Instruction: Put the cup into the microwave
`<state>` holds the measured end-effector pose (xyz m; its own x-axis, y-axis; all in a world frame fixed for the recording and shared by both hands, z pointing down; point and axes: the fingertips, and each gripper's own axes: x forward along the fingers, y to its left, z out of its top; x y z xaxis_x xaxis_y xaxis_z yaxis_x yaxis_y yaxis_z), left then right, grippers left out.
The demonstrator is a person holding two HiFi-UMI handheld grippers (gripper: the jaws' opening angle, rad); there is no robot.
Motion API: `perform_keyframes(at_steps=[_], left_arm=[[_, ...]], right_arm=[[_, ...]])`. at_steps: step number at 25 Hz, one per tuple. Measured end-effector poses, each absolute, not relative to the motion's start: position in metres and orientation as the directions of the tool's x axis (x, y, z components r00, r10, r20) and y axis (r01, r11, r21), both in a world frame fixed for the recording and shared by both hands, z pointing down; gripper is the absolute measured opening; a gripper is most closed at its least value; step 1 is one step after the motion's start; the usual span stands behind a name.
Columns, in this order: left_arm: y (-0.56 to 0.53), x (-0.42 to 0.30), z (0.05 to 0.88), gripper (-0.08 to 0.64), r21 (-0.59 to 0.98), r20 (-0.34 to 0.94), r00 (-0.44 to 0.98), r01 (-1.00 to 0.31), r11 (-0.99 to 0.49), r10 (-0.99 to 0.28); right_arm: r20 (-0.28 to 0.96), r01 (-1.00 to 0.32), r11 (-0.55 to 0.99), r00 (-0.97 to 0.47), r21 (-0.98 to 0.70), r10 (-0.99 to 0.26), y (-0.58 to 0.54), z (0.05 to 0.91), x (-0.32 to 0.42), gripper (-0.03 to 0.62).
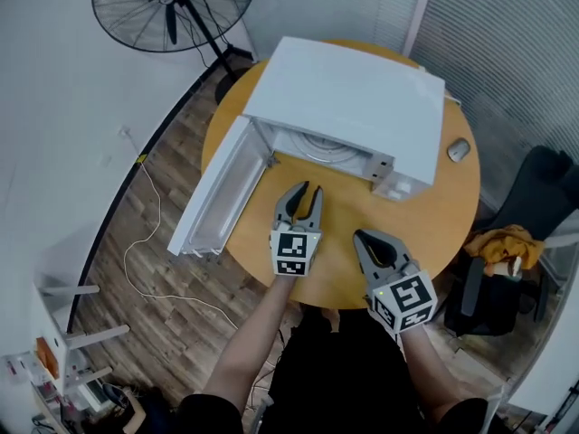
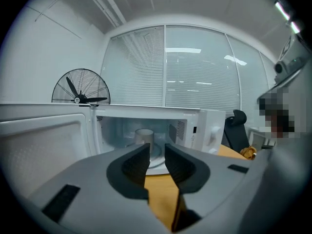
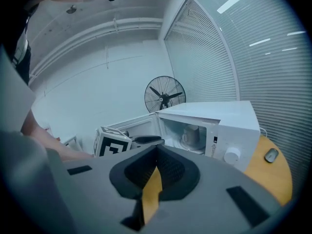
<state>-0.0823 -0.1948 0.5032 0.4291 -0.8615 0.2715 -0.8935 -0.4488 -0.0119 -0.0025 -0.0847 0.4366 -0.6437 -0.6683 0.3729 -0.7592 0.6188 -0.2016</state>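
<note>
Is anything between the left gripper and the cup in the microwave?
Nothing visible. The microwave door is swung wide to the left, the cup sits inside on the turntable, and only bare table lies between it and the open left gripper.

The microwave [image 1: 348,98] in the upper middle of the head view is plain white, and the cup [image 3: 191,134] seen inside it is pale grey. The round bench [image 1: 452,215] is a warm yellow-orange. The left claw [image 1: 310,190] and the right claw [image 1: 359,235] are dark grey, and each one carries black-and-white square markers. The floor [image 1: 172,161] at the left shows brown wood planks. The fan [image 1: 172,3] at the upper left is black.
</note>
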Motion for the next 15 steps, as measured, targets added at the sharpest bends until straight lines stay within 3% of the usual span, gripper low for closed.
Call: perform_keyframes(at_steps=[15], left_arm=[[-0.100,-0.106,0.454,0.080,0.001,0.211,0.517,-0.849,-0.529,-0.830]], right_arm=[[0.293,-0.865,0.491,-0.499,-0.108,-0.815,-0.017,0.384,0.006,0.009]])
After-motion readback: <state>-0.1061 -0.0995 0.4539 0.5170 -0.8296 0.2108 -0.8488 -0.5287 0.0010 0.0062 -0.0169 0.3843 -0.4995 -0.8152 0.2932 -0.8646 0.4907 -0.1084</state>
